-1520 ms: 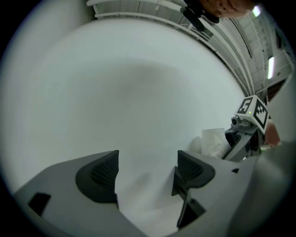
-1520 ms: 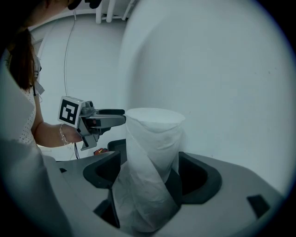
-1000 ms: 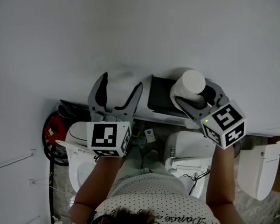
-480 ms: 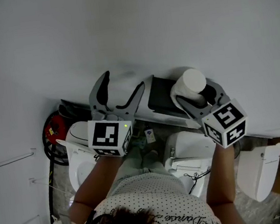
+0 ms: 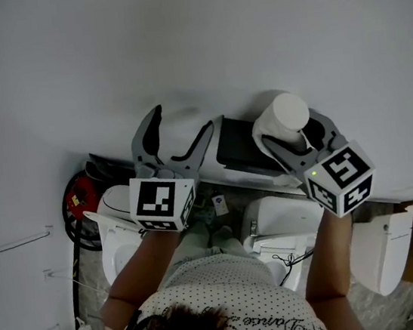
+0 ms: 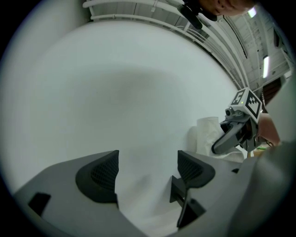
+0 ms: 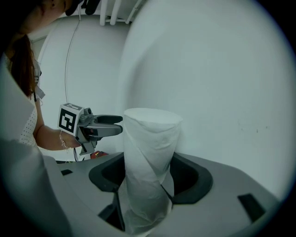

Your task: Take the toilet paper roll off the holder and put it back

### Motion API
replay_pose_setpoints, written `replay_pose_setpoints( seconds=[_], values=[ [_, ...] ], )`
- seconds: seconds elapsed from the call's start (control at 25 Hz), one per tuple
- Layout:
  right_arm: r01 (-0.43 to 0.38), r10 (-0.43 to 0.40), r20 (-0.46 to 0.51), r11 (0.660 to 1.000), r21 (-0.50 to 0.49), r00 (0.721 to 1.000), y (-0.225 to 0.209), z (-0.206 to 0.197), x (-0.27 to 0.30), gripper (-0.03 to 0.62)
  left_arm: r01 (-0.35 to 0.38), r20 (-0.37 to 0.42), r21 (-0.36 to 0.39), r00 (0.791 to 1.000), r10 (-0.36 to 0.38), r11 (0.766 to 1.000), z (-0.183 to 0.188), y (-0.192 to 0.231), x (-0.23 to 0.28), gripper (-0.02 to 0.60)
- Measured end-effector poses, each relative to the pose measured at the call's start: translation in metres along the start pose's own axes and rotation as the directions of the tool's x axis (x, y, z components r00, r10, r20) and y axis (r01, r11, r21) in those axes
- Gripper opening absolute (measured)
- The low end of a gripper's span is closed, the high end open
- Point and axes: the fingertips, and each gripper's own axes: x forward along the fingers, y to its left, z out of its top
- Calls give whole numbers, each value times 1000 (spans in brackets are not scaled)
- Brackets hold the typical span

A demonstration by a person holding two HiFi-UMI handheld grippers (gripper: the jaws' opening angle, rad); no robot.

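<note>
The right hand-held gripper point(image 5: 293, 129) has its jaws set wide around the toilet paper roll point(image 5: 289, 113), one pad pressed into each side of the white paper. In the right gripper view the roll point(image 7: 150, 152) stands on end between the jaws and rises well above them, its flat end uppermost and a loose wrap crossing its side at a slant. It is held up in front of the plain white wall point(image 5: 174, 43), clear of any support.

The left hand-held gripper point(image 5: 182, 126) is raised beside it with its jaws apart. The left gripper view shows only bare wall between its two dark ribbed pads point(image 6: 104, 173).

Between the two grippers in the head view, a dark box-like fixture, apparently the holder point(image 5: 238, 144), sits against the wall, just left of the roll. Whether the roll touches it cannot be told.

Below the person's arms lie white toilet bowls point(image 5: 276, 223) and a red object point(image 5: 81, 193) at the left.
</note>
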Motion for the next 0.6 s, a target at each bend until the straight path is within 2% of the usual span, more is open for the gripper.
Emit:
replay_pose_setpoints(
  seconds=[0.24, 0.6],
  values=[
    [33, -33, 36, 999, -9, 999, -6, 14, -14, 291, 16, 22, 9, 1000, -17, 1000, 11, -6, 6, 382],
    [84, -84, 42, 996, 13, 996, -14, 11, -34, 291, 57, 41, 14, 997, -58, 998, 22, -24, 13, 382]
  ],
)
